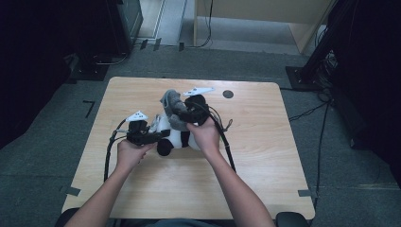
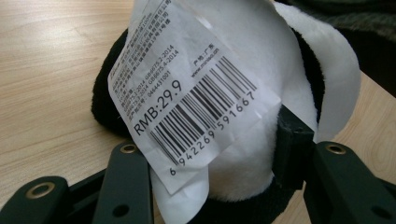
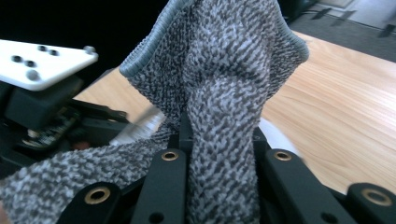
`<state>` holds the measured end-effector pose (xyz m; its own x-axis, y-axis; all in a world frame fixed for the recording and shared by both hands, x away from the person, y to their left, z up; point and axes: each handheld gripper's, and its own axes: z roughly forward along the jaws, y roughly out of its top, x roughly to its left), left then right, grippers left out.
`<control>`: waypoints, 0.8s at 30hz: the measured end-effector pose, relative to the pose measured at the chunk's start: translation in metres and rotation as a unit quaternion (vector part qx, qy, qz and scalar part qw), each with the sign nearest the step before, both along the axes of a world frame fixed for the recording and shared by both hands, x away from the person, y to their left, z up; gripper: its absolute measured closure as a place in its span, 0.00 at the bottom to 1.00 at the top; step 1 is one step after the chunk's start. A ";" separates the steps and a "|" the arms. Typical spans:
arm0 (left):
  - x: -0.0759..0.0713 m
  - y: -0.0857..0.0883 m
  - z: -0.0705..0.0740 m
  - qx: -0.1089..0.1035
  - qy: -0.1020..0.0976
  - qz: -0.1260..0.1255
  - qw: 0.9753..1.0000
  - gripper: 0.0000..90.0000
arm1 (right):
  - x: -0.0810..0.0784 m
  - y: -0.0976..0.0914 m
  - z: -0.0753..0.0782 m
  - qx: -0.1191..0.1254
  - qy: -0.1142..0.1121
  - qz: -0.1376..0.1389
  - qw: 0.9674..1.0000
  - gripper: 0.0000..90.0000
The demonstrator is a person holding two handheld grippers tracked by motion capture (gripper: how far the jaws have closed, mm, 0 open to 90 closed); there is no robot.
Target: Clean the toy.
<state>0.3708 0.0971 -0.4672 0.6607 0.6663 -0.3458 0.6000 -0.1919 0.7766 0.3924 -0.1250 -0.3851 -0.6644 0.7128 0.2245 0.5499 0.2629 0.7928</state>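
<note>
Pinning the panda plush [image 1: 177, 137] mid-bench with my left hand-held gripper [image 1: 152, 137] clamped on it, my right hand-held gripper [image 1: 182, 111] pinches the grey knit sock [image 1: 171, 101]; next I'd judge: stretch it over the toy.

A white paper tag [image 2: 187, 98] hanging from a black-and-white plush toy [image 2: 275, 70] carries the price "RMB:29.9" in large print. Beneath it runs a barcode with the digits "6 942269 591667". Smaller lines above include "GB6675.2-2014", "GB6675.4-2014" and what looks like "0464431001". A row of Chinese characters and a web address stand beside the barcode, too small to read.
</note>
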 end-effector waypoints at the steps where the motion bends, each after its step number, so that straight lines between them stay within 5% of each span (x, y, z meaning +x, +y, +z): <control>1: 0.000 0.000 0.000 0.000 0.000 0.000 1.000 0.57 | 0.000 0.004 0.000 0.000 0.002 0.003 1.000 0.86; 7: 0.000 0.001 -0.001 -0.001 0.005 0.002 1.000 0.56 | 0.000 0.027 -0.017 -0.002 0.010 0.018 1.000 0.86; 16: 0.001 0.001 -0.002 0.003 0.010 -0.001 1.000 0.56 | -0.005 0.011 -0.031 0.013 0.001 0.009 1.000 0.86; 24: 0.002 0.002 -0.002 0.000 0.013 -0.003 1.000 0.56 | -0.015 -0.005 -0.035 0.003 -0.016 0.001 1.000 0.86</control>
<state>0.3732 0.0992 -0.4694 0.6551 0.6625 -0.3633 0.6193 -0.1952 0.7605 0.3779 -0.1295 -0.4205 -0.6730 0.7099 0.2076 0.5233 0.2587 0.8119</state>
